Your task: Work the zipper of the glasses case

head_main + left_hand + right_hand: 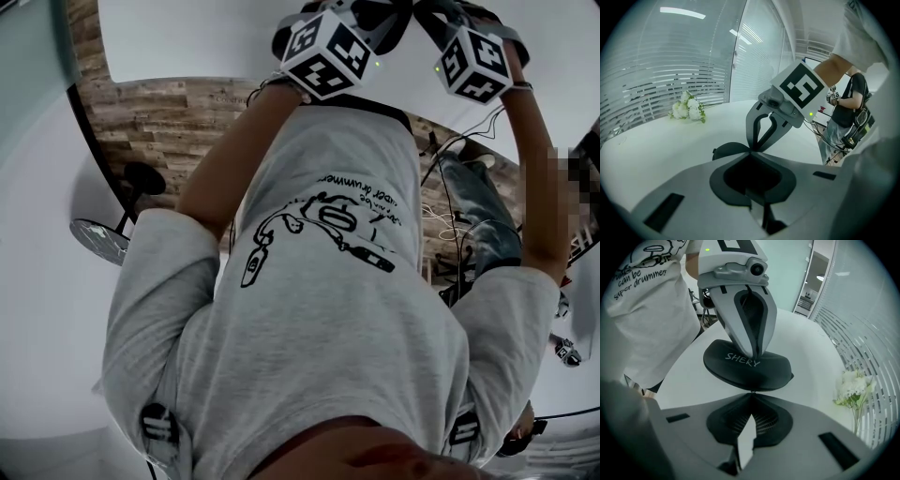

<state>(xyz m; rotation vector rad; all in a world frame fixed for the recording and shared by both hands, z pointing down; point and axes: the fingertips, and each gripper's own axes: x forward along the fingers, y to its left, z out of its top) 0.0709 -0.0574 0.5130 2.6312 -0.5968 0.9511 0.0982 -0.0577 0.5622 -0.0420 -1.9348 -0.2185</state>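
The right tongs [751, 393] are broad grey matte plastic shells with black ribbed pads. They are pinched together, tips at the near rim of the glasses case [747, 369]. Whether they nip the zip pull I cannot tell.

The case is a matte black, rounded pod lying flat on the bench [806, 352], with "SHERY" on its lid in thin white capitals.

The left tongs [754, 354] come down onto the lid just behind that lettering. Their tapered grey fingers are drawn narrow, tips closed together on the top of the case.

The bench is smooth, white and curved at its edge. To one side hangs a light grey T-shirt [651, 310] printed in black "can be super drummer". Farther off, white flowers [851, 385] on green stems lie near slatted blinds [876, 333].
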